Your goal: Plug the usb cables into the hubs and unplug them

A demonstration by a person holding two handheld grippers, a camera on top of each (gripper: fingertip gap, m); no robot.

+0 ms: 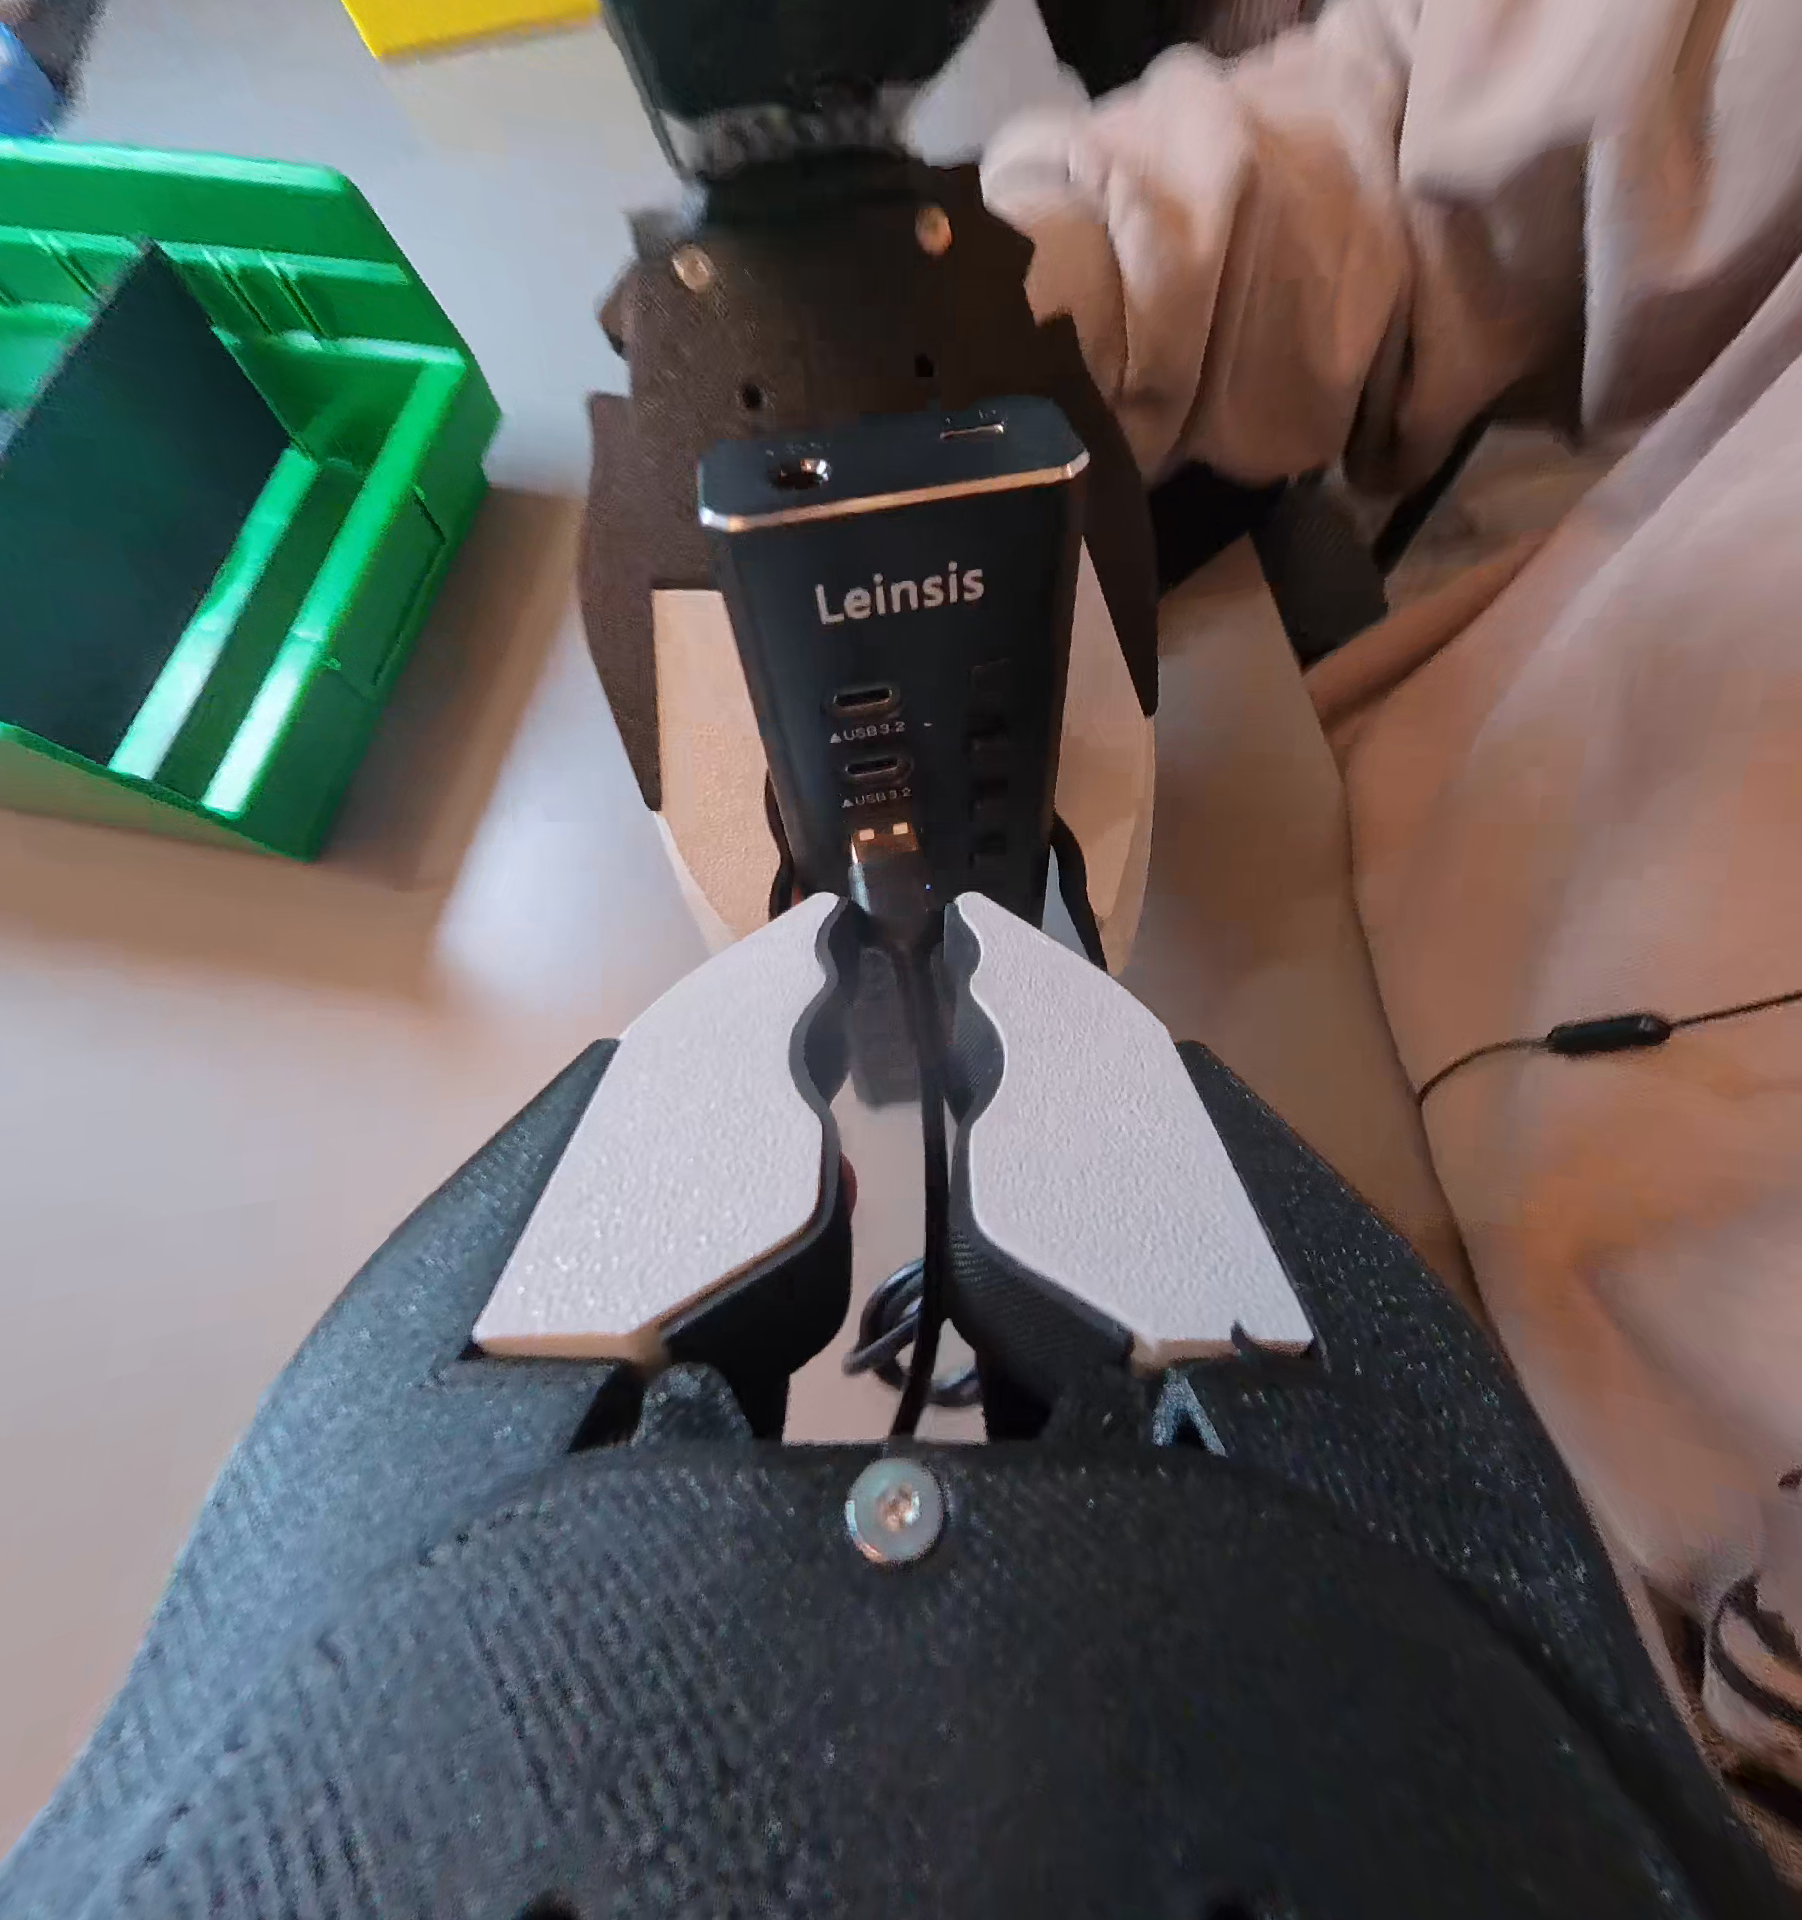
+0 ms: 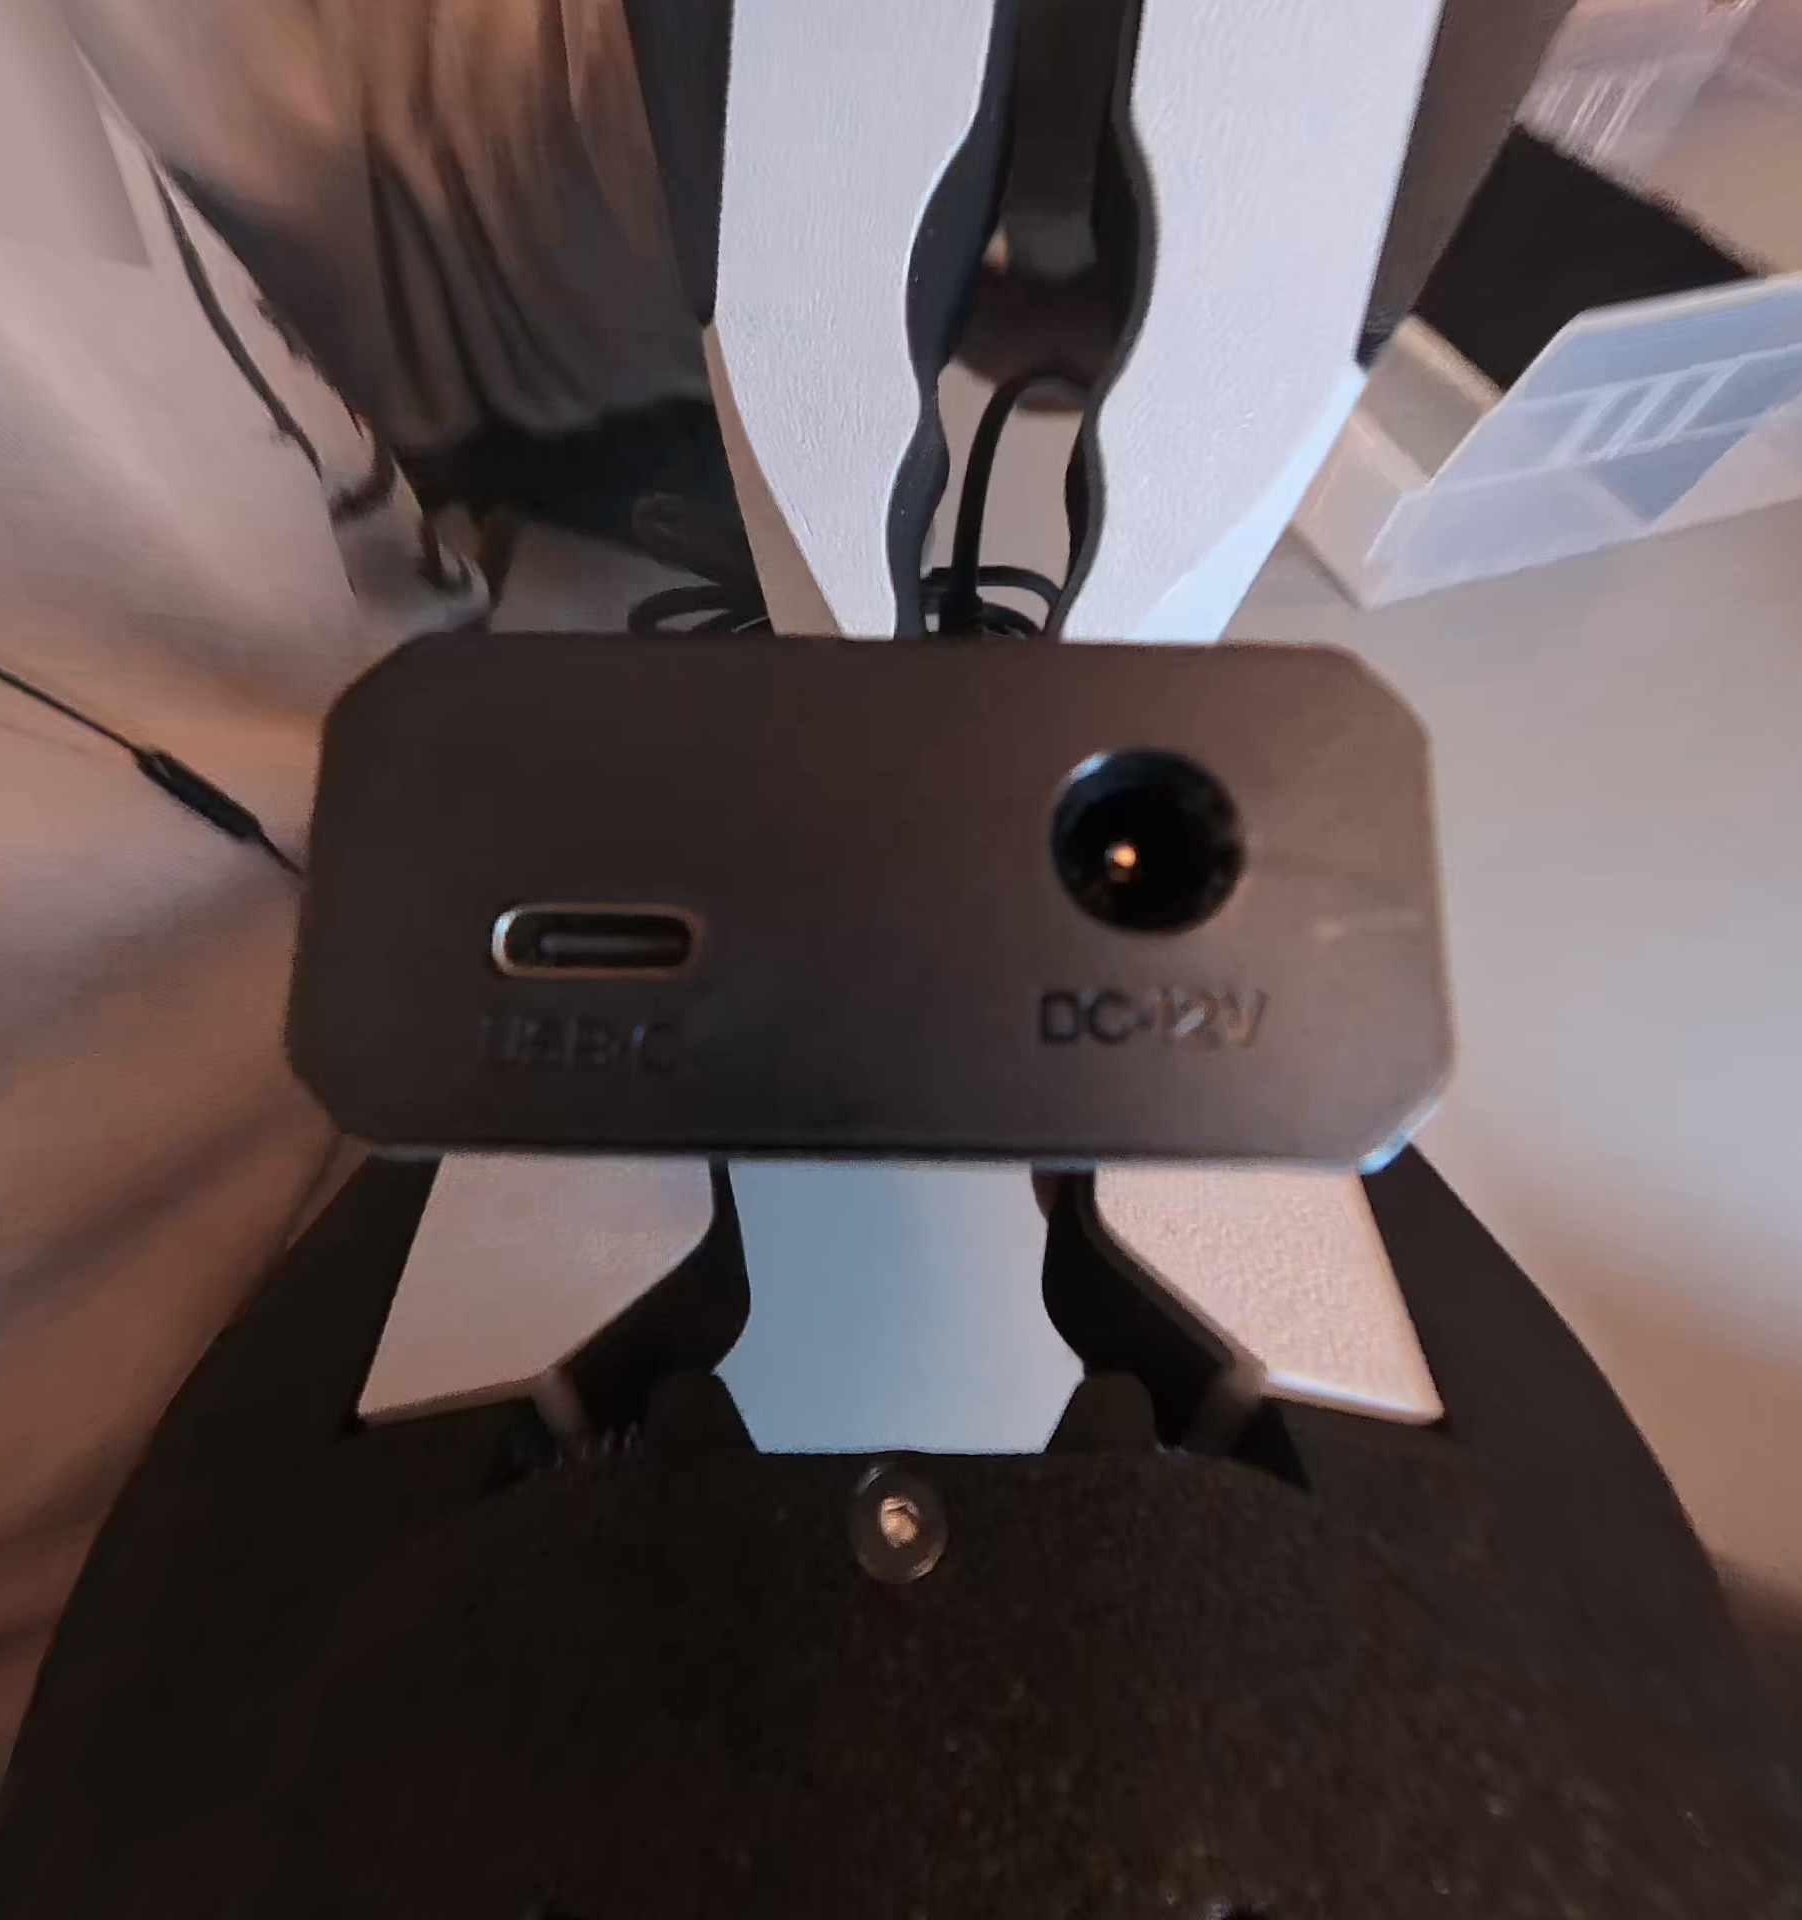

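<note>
A black USB hub (image 1: 897, 623) stands on end, gripped low down by my right gripper (image 1: 902, 862), which faces me in the left wrist view. My left gripper (image 1: 892, 920) is shut on a black USB-A plug (image 1: 884, 868). The plug's metal shell shows, with its tip at the port below the hub's two small oval ports; I cannot tell how deep it sits. The black cable (image 1: 928, 1143) runs back between my fingers to a coil. In the right wrist view the hub's end face (image 2: 866, 894) fills the middle, held by my right gripper (image 2: 881, 1195). The left gripper (image 2: 990, 613) is behind it.
A green bin (image 1: 284, 499) with a black divider stands on the beige table (image 1: 201, 1039) at the left. A person's beige sleeve (image 1: 1396, 260) and clothing fill the right, crossed by a thin black wire (image 1: 1603, 1034). A clear plastic box (image 2: 1655, 436) lies at the right. The grippers are tip to tip, or close to it.
</note>
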